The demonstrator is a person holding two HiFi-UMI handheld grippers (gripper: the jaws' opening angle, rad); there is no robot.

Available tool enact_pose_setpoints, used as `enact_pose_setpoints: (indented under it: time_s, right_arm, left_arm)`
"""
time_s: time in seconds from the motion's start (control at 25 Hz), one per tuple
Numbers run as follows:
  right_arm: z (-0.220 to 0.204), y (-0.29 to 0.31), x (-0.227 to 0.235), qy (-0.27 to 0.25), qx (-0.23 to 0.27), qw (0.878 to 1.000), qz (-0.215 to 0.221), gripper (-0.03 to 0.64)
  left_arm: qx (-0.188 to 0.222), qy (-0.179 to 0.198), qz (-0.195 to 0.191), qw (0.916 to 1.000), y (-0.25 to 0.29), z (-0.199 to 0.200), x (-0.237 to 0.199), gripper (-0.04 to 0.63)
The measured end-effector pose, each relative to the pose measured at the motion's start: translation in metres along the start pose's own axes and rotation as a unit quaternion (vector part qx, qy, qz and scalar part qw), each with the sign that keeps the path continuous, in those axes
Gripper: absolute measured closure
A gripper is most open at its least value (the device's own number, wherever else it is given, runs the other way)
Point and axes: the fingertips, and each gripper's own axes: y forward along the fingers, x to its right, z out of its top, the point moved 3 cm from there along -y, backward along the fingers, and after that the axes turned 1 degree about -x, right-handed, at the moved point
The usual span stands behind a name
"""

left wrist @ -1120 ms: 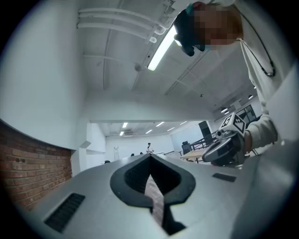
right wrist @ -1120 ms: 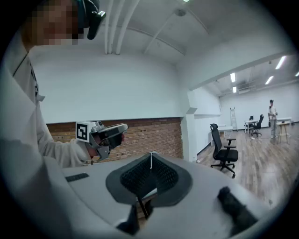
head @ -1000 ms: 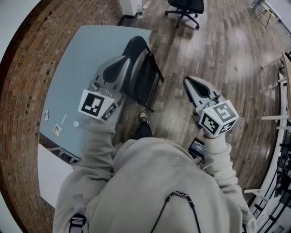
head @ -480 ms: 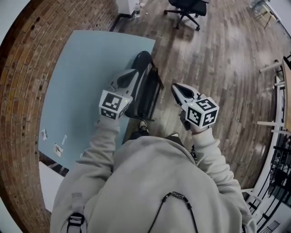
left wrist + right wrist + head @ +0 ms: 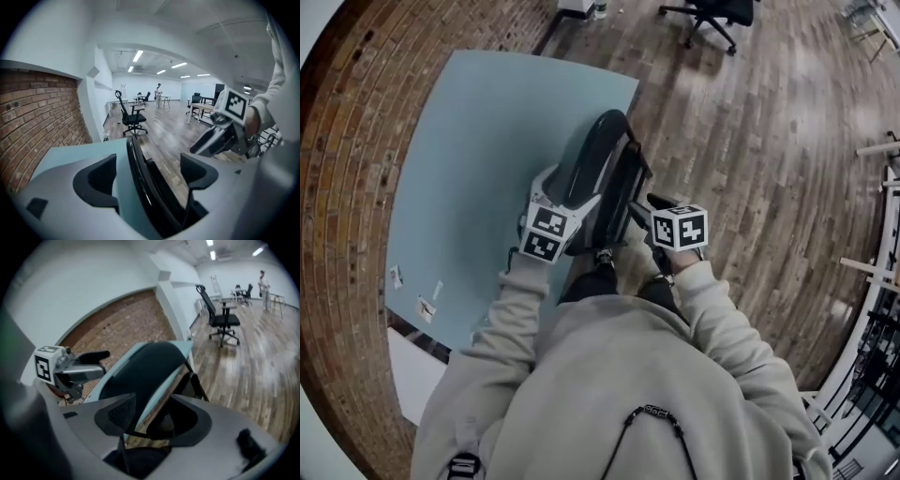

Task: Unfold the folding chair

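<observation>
The folding chair [image 5: 598,155] is standing shut on the wooden floor, leaning against the long edge of the pale blue tabletop [image 5: 478,169] on the person's right. The person is reaching both arms forward and down with the elbows bent, one hand on each side of the chair.

The left gripper [image 5: 555,192] is straddling the curved black back. Its fingers [image 5: 96,180] are spread, with a gap on both sides, so nothing is clamped yet. The right gripper [image 5: 656,204] is coming in lower, from the floor side. Its fingers [image 5: 187,423] are also parted, around the seat and frame.

I'd guess the left is getting ready to steady the back while the right pulls the seat out.
</observation>
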Motion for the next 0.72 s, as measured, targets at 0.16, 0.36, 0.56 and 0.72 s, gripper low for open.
enact_pose_setpoints:
  time_s: [0.16,0.36,0.56,0.72]
  right_arm:
    - [-0.078,0.096,0.023,0.071,-0.116,0.991,0.004,0.348]
    - [-0.103,0.169,0.06,0.194,-0.147,0.97,-0.014,0.336]
    - [-0.104,0.219,0.072,0.204,-0.173,0.963,-0.032,0.327]
    - [-0.093,0.26,0.071,0.166,-0.147,0.972,-0.072,0.352]
  left_arm:
    - [-0.097,-0.03,-0.048,0.9937,0.023,-0.066,0.016,0.146]
    - [-0.155,-0.02,-0.063,0.9856,0.051,-0.098,0.013,0.148]
    - [-0.173,-0.091,-0.13,0.9721,0.061,-0.096,0.023,0.202]
    - [-0.139,-0.223,-0.142,0.9543,0.058,-0.098,0.001,0.437]
